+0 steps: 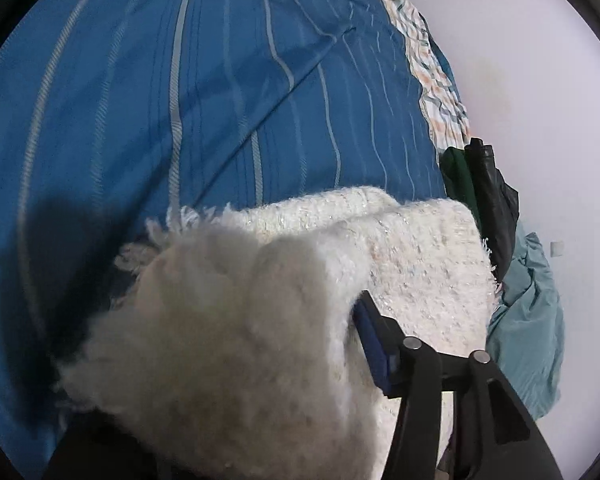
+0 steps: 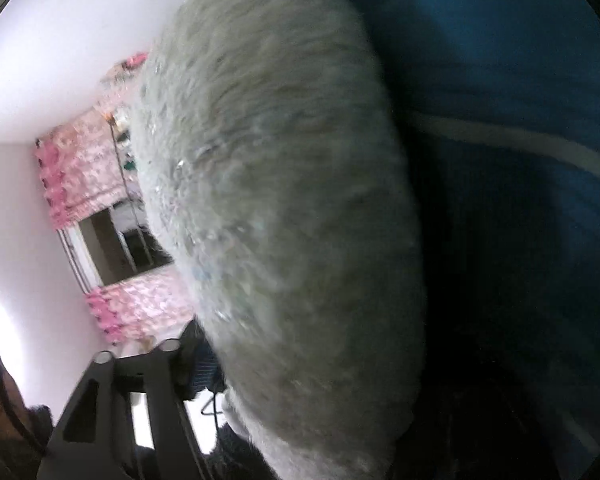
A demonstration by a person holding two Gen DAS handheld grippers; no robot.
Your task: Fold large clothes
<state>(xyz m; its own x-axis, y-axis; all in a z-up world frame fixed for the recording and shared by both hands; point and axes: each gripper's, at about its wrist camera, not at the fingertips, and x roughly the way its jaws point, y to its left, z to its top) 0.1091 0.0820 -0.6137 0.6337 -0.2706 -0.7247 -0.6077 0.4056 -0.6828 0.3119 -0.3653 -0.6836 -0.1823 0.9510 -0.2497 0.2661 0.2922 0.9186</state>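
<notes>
A large fluffy white garment (image 1: 340, 264) with glittery threads and a fringed edge lies partly folded on the blue striped bedspread (image 1: 180, 100). My left gripper (image 1: 340, 344) is shut on a bunched fold of it; only the right blue-padded finger (image 1: 374, 344) shows, the other is buried in the cloth. In the right wrist view the same white garment (image 2: 284, 200) fills the middle, close and blurred. My right gripper (image 2: 228, 368) is shut on it, with its fingertips hidden behind the cloth.
At the bed's right edge lie a patterned cloth (image 1: 432, 68), a green and black garment (image 1: 480, 184) and a teal garment (image 1: 532, 320), against a white wall (image 1: 520, 60). The right wrist view shows pink curtains (image 2: 84, 168) around a window (image 2: 116, 244).
</notes>
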